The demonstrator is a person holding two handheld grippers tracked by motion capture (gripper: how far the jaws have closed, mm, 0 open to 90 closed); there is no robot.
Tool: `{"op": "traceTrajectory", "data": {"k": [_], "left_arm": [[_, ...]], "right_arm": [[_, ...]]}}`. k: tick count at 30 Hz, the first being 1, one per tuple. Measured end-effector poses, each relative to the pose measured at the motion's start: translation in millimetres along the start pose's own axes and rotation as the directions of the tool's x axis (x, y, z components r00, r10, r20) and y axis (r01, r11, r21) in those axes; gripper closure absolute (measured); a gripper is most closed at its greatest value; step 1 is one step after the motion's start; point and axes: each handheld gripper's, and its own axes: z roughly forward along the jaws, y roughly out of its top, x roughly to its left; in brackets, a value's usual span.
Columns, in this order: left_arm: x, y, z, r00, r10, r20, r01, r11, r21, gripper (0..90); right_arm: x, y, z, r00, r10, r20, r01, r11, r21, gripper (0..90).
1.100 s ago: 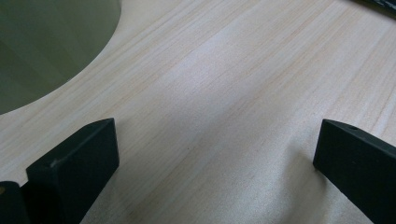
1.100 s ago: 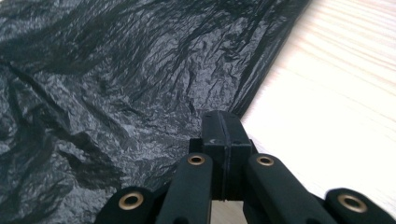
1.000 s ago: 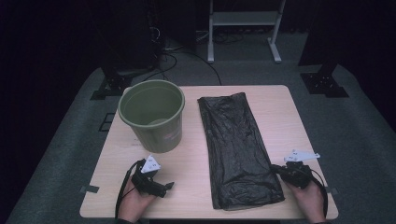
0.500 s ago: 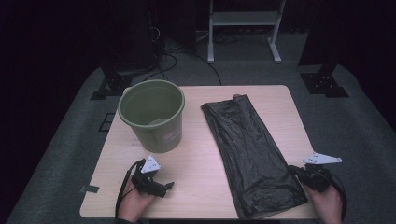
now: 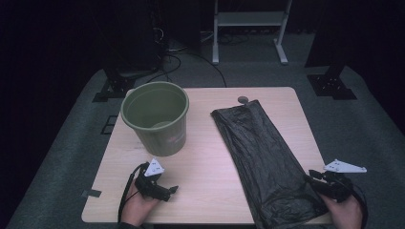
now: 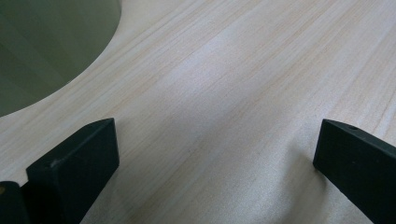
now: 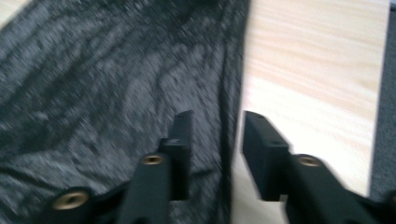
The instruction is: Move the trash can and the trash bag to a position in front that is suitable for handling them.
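Note:
An olive-green bucket (image 5: 155,119) stands upright on the left half of the light wooden table (image 5: 210,157). A black plastic bag (image 5: 267,162) lies flat, running slantwise from the table's middle back to its front right corner. My right gripper (image 5: 313,179) is at the bag's near right edge. In the right gripper view its jaws (image 7: 217,116) stand a narrow gap apart, straddling the edge of the bag (image 7: 93,93), with bare table showing between them. My left gripper (image 5: 169,191) rests open on bare wood in front of the bucket (image 6: 46,46), jaws (image 6: 217,130) wide apart and holding nothing.
A small round disc (image 5: 242,99) lies on the table just beyond the bag's far end. The bag's near end hangs over the front edge. Black stand bases (image 5: 114,88) (image 5: 332,83) and a white frame (image 5: 248,19) are on the grey floor behind.
My right gripper moved right and toward the front edge, and the bag's near end swung right with it, so the bag now lies slantwise. The left gripper stayed put.

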Motion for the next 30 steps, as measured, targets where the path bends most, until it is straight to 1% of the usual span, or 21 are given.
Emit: {"op": "traceTrajectory", "data": {"k": [1,3,4,10,11,12,15,16,17,18,20,23,25,27,28,30], "left_arm": [[0.0,0.0,0.0,1.0000,0.000,0.000,0.000,1.0000,0.000,0.0],[0.0,0.0,0.0,1.0000,0.000,0.000,0.000,1.0000,0.000,0.0],[0.0,0.0,0.0,1.0000,0.000,0.000,0.000,1.0000,0.000,0.0],[0.0,0.0,0.0,1.0000,0.000,0.000,0.000,1.0000,0.000,0.0],[0.0,0.0,0.0,1.0000,0.000,0.000,0.000,1.0000,0.000,0.0],[0.0,0.0,0.0,1.0000,0.000,0.000,0.000,1.0000,0.000,0.0],[0.0,0.0,0.0,1.0000,0.000,0.000,0.000,1.0000,0.000,0.0],[0.0,0.0,0.0,1.0000,0.000,0.000,0.000,1.0000,0.000,0.0],[0.0,0.0,0.0,1.0000,0.000,0.000,0.000,1.0000,0.000,0.0],[0.0,0.0,0.0,1.0000,0.000,0.000,0.000,1.0000,0.000,0.0],[0.0,0.0,0.0,1.0000,0.000,0.000,0.000,1.0000,0.000,0.0],[0.0,0.0,0.0,1.0000,0.000,0.000,0.000,1.0000,0.000,0.0],[0.0,0.0,0.0,1.0000,0.000,0.000,0.000,1.0000,0.001,0.0],[0.0,0.0,0.0,1.0000,0.000,0.000,0.000,1.0000,0.000,0.0],[0.0,0.0,0.0,1.0000,0.000,0.000,0.000,1.0000,0.000,0.0],[0.0,0.1,0.1,1.0000,0.000,0.000,0.000,1.0000,0.000,0.0]], "right_arm": [[0.0,0.0,0.0,1.0000,0.000,0.000,0.000,1.000,0.000,56.0],[8.0,9.2,6.1,0.9998,-0.017,-0.012,0.017,1.000,-0.006,46.3],[10.7,12.6,8.8,0.9996,-0.021,-0.018,0.021,1.000,-0.003,44.0],[27.4,32.5,30.3,0.9968,-0.051,-0.062,0.051,0.999,0.003,33.9],[27.4,32.5,30.3,0.9968,-0.051,-0.062,0.051,0.999,0.003,33.9],[31.7,37.0,39.3,0.9947,-0.056,-0.086,0.058,0.998,0.016,33.3],[38.4,43.4,51.1,0.9930,-0.072,-0.094,0.077,0.996,0.043,31.8],[38.4,43.4,51.1,0.9930,-0.072,-0.094,0.077,0.996,0.043,31.8],[43.1,47.0,58.1,0.9916,-0.084,-0.099,0.089,0.995,0.051,30.8],[43.1,47.0,58.1,0.9916,-0.084,-0.099,0.089,0.995,0.051,30.8],[49.8,50.8,67.7,0.9892,-0.103,-0.104,0.110,0.992,0.065,29.3],[53.5,53.3,74.8,0.9874,-0.103,-0.121,0.111,0.992,0.063,29.1],[56.1,54.5,80.4,0.9862,-0.119,-0.115,0.128,0.989,0.078,29.1],[57.9,54.1,84.6,0.9856,-0.124,-0.115,0.136,0.986,0.096,30.1],[57.9,54.1,84.6,0.9856,-0.124,-0.115,0.136,0.986,0.096,30.1],[58.9,54.0,84.7,0.9862,-0.128,-0.105,0.138,0.986,0.093,35.1]]}}
